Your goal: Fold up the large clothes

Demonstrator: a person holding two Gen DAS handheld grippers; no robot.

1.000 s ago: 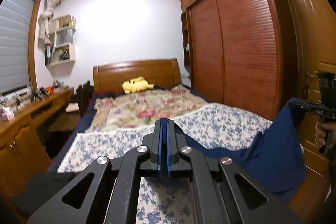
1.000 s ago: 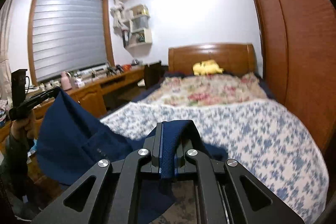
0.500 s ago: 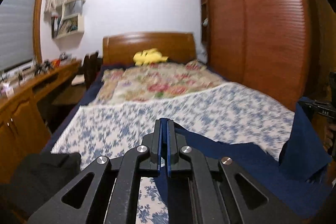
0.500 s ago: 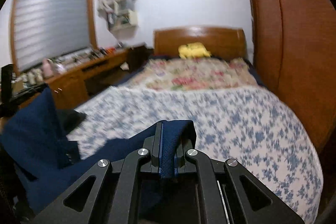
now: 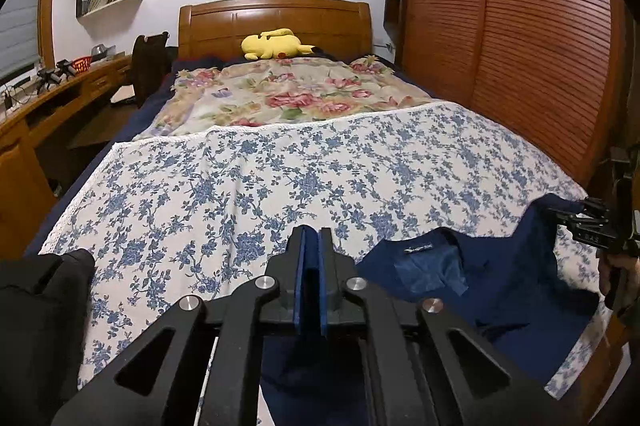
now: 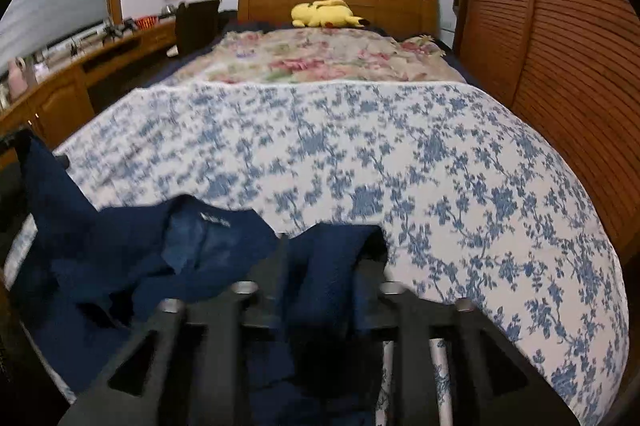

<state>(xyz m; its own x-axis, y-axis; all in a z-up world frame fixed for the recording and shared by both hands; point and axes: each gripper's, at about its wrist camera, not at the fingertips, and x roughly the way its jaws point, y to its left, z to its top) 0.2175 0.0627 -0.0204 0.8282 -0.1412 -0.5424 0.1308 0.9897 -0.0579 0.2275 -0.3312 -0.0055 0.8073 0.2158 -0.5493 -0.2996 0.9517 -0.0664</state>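
Bedroom w/ floral-sheet bed; navy garment spread at its near edge. Lay-out step, I'd judge. Right gripper jaws just opening, cloth still between; left gripper jaws just parting, nothing visibly pinched. Next: smooth, then regrip an edge to fold.
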